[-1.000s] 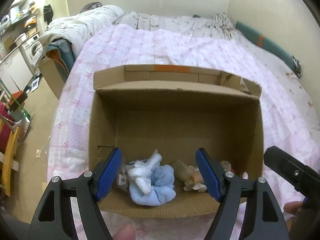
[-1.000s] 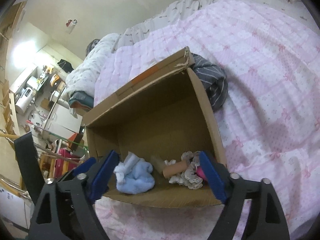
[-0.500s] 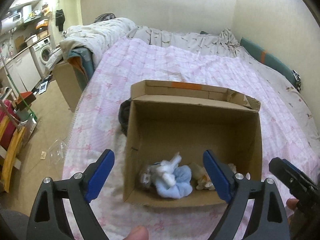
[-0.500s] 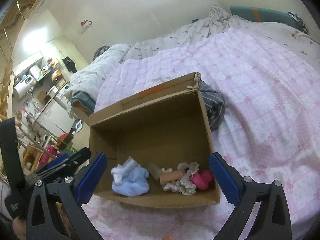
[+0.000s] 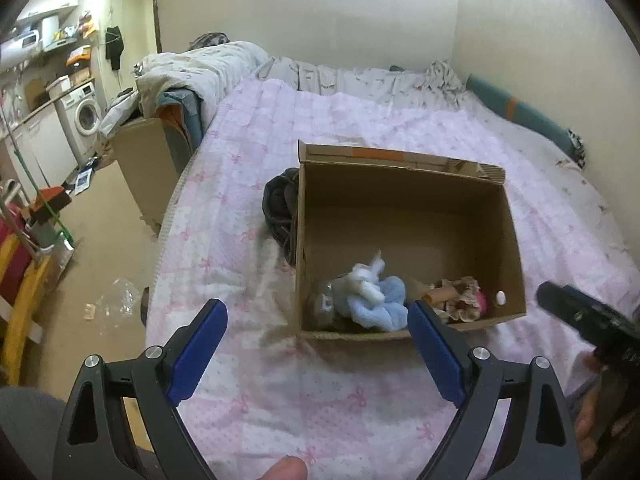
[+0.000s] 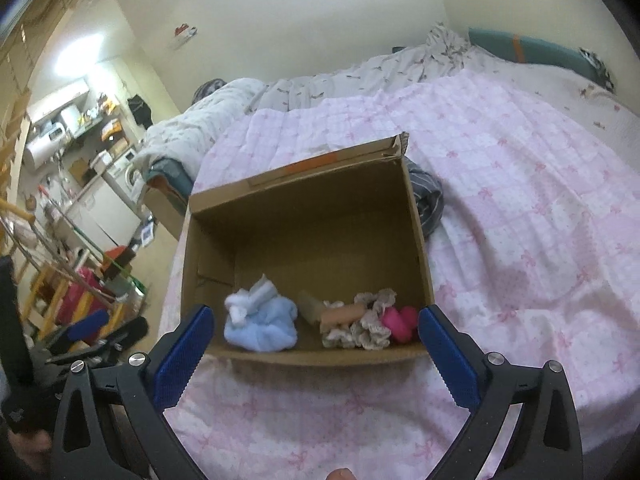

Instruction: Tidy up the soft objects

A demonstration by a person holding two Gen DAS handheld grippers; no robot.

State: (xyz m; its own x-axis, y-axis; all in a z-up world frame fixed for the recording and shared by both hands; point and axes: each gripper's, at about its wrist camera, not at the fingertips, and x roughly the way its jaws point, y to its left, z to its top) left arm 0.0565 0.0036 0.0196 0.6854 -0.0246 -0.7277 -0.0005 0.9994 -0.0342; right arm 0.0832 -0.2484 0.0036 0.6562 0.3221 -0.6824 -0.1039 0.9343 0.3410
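An open cardboard box (image 5: 404,208) (image 6: 304,224) stands on the pink quilt. At its near wall lie a light blue and white soft toy (image 5: 376,300) (image 6: 260,322), a lace-trimmed doll (image 6: 356,322) (image 5: 456,296) and a pink soft piece (image 6: 398,320). My left gripper (image 5: 316,344) is open and empty, held above the quilt in front of the box. My right gripper (image 6: 316,352) is open and empty, just in front of the box's near edge. A dark striped garment (image 5: 280,204) (image 6: 428,200) lies bunched against the outside of the box.
The pink quilt (image 5: 360,400) covers the bed, whose left edge drops to the floor (image 5: 100,264). A white duvet heap (image 5: 200,68) and another cardboard box (image 5: 148,160) stand beyond the bed's left side. A teal bolster (image 5: 520,116) lies along the right wall.
Both grippers have pulled back and up from the box, empty and open. The box now looks smaller and the dark garment beside it has come into the left wrist view.
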